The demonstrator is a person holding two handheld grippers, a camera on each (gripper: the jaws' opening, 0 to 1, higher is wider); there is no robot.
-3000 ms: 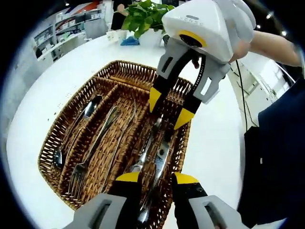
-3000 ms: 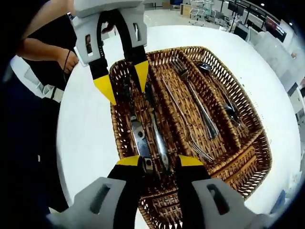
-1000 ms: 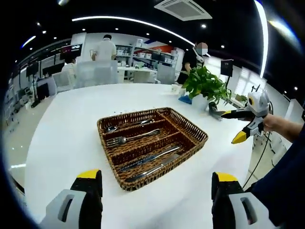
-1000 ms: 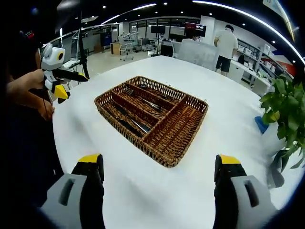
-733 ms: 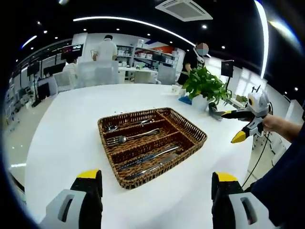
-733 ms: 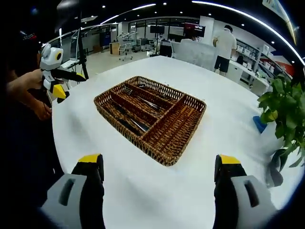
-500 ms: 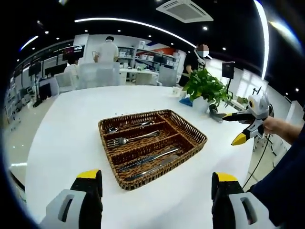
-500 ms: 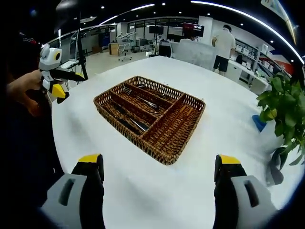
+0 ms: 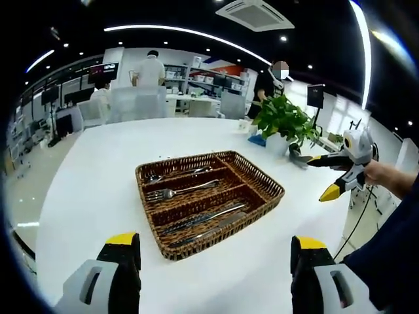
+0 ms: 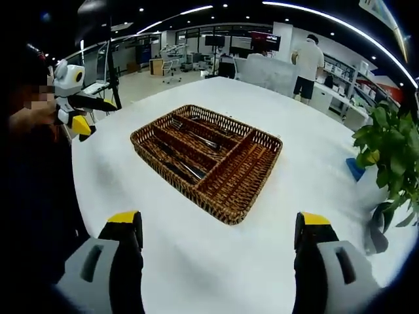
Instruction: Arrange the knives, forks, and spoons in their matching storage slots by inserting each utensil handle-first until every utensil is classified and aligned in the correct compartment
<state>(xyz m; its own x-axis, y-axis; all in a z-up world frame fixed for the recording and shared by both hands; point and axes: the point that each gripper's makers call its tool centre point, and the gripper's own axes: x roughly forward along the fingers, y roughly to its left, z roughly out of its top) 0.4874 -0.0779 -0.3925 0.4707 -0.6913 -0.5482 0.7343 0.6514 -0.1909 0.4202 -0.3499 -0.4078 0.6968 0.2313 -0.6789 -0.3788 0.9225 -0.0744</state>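
In the right gripper view the wicker tray (image 10: 222,171) hides part of the cutlery (image 10: 190,147) behind its walls; the pieces are too small to tell apart. The potted plant (image 10: 386,147) is cut by the edge.

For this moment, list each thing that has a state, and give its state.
Left claw: open, empty, held back from the tray.
Right claw: open, empty.
Wicker cutlery tray: flat on the white table, utensils lying in its slots.
Fork: lying in the middle slot.
Knives: lying in the near slot.
Potted plant: upright.
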